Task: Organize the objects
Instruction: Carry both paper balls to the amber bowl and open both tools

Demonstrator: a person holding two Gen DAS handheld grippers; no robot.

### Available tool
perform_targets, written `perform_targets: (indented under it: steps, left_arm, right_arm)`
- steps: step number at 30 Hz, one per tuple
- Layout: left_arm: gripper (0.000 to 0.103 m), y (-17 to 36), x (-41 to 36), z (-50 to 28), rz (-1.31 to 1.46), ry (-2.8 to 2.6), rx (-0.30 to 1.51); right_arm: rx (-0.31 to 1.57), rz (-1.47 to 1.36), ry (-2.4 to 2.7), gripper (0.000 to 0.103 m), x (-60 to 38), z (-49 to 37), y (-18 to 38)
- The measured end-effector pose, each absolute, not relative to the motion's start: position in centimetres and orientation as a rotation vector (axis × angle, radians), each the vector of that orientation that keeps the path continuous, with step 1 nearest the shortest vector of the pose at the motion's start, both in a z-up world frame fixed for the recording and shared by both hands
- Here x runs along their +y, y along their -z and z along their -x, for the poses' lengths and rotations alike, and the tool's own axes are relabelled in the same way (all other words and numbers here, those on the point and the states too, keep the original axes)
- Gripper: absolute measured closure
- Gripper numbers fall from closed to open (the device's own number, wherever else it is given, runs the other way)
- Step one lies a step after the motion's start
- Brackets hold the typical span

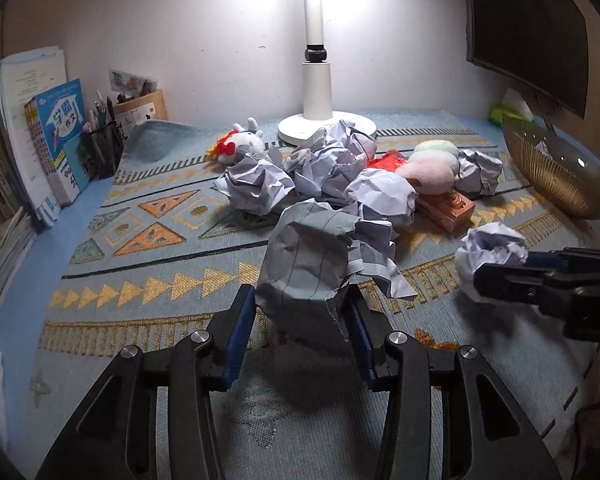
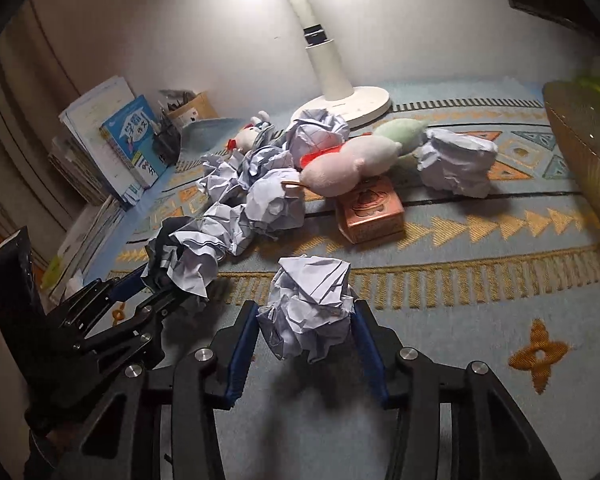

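Note:
A large crumpled sheet of lined paper (image 1: 304, 264) sits between the blue pads of my left gripper (image 1: 300, 306), which is shut on it just above the patterned cloth. My right gripper (image 2: 305, 320) is shut on a smaller white paper ball (image 2: 308, 300). In the left wrist view this ball (image 1: 492, 250) and the right gripper (image 1: 482, 276) are at the right. In the right wrist view the left gripper (image 2: 160, 280) and its paper (image 2: 188, 256) are at the left. Several more paper balls (image 1: 340, 172) lie piled behind.
A golden wire basket (image 1: 552, 176) stands at the right edge. Plush toys (image 1: 432, 172), a red-bowed white toy (image 1: 248, 142) and an orange box (image 1: 448, 208) lie among the papers. A white lamp base (image 1: 320, 128) stands at the back. Books (image 1: 56, 140) and a pen holder (image 1: 100, 148) line the left.

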State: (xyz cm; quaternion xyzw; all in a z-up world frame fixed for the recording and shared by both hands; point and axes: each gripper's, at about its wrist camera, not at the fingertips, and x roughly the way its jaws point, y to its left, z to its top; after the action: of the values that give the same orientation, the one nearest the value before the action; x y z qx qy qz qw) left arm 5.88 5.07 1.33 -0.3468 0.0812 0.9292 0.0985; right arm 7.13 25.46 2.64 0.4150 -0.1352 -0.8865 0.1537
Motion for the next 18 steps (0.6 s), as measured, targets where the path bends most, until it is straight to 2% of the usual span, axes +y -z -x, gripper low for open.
perform_targets:
  steps: [4, 7, 8, 12, 18]
  left_arm:
    - [0.061, -1.6, 5.4, -5.9, 1.028, -2.745, 0.25]
    - [0.062, -3.3, 5.5, -6.2, 1.044, -2.651, 0.023]
    - [0.062, -4.4, 6.2, -6.7, 1.004, -2.638, 0.006]
    - [0.061, -8.6, 11.7, -7.9, 0.856, -2.611, 0.088]
    - [0.058, -11.3, 19.5, -4.4, 0.857, -2.45, -0.085]
  right_arm:
    - [-0.493, -1.135, 2.505, 0.057, 28.1, -8.4, -3.8]
    - [-0.53, -1.041, 2.577, 0.057, 31.0, -10.1, -6.5]
    - [-0.539, -1.007, 2.61, 0.057, 32.1, -10.8, -7.7]
    - [-0.576, -0.864, 2.815, 0.057, 37.8, -13.6, -12.8]
    - [-0.638, -0.809, 3.179, 0.056, 45.6, -16.1, -16.6]
